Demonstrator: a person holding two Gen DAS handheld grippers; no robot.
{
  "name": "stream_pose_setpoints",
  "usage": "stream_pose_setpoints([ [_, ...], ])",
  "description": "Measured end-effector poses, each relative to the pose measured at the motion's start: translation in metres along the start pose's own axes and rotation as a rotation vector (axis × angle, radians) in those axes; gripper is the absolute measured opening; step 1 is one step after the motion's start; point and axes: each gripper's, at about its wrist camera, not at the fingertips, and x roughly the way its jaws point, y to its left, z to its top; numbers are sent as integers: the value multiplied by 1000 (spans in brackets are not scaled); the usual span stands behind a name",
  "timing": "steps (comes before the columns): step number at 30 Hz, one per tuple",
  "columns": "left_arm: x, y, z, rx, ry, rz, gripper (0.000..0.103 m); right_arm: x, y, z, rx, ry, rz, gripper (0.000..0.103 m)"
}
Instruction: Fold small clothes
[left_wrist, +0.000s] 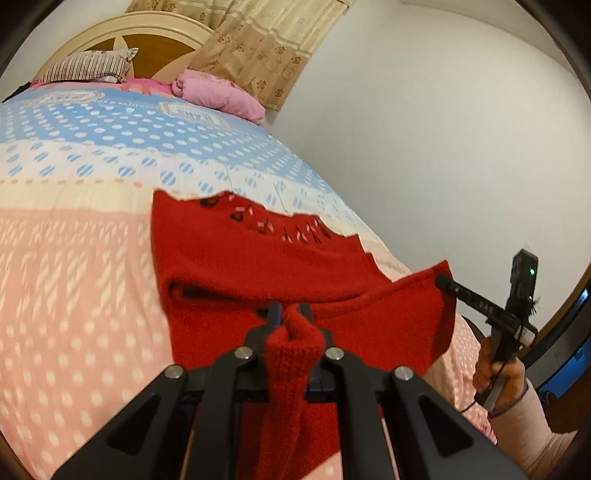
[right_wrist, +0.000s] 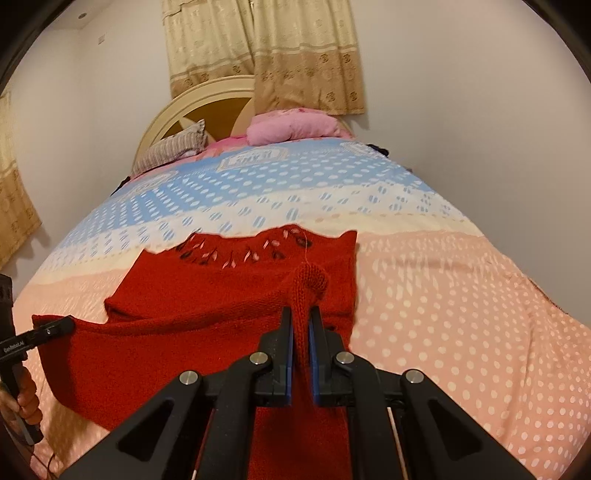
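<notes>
A red knitted sweater (left_wrist: 258, 266) lies on the dotted bedspread (left_wrist: 74, 258), its patterned hem at the far side. My left gripper (left_wrist: 290, 310) is shut on a bunched fold of the sweater's near edge, and red knit hangs down between its fingers. My right gripper (right_wrist: 301, 314) is shut on another fold of the same sweater (right_wrist: 207, 288). The near edge is lifted and stretched between the two grippers. In the left wrist view, the right gripper (left_wrist: 441, 281) pinches the sweater's corner at the right. The left gripper (right_wrist: 68, 323) shows at the far left of the right wrist view.
A striped pillow (left_wrist: 88, 66) and a pink folded quilt (left_wrist: 221, 92) lie by the headboard (right_wrist: 207, 99). Beige curtains (right_wrist: 266, 44) hang behind it. A white wall (left_wrist: 424, 147) runs close along the bed's right side. A hand (left_wrist: 495, 369) grips the right tool's handle.
</notes>
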Motion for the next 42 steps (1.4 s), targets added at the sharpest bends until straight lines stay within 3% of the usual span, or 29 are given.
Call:
stream_pose_setpoints([
  [12,43,22,62,-29,-7,40,9,43,1,44,26,-11,-52,6],
  [28,122,61,139,-94,-17,111,9,154,-8,111,57,13,-126,6],
  [36,155,72,151,-84,-6,210,9,197,-13,119,67,24,-159,6],
  [42,182,78,146,-52,32,322,9,240,-13,111,7,63,-241,6],
])
